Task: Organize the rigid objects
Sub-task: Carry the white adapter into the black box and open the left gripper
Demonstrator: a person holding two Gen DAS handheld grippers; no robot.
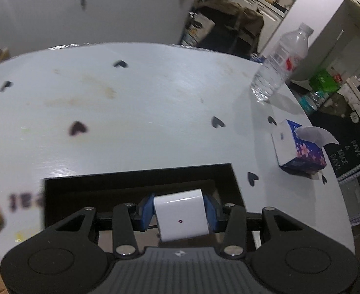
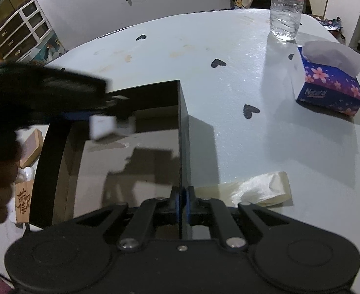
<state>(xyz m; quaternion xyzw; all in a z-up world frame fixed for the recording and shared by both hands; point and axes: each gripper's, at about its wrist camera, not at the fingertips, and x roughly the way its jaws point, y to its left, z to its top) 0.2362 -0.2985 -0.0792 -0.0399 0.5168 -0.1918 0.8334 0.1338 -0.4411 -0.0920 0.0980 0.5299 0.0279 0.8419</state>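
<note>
While its blue pads are pressing both sides of a small white case [image 1: 181, 216], the left gripper [image 1: 180, 214] is hovering over the open black box [image 1: 140, 178], reaching in from the box's left side. The right gripper [image 2: 183, 204] is pinching the box's right wall, jaws nearly closed on the thin edge. Beyond, on the heart-printed table [image 2: 229, 78], are sitting a tissue box [image 2: 330, 87], a water bottle [image 2: 287, 7] and a crumpled plastic bag [image 2: 256, 188].
</note>
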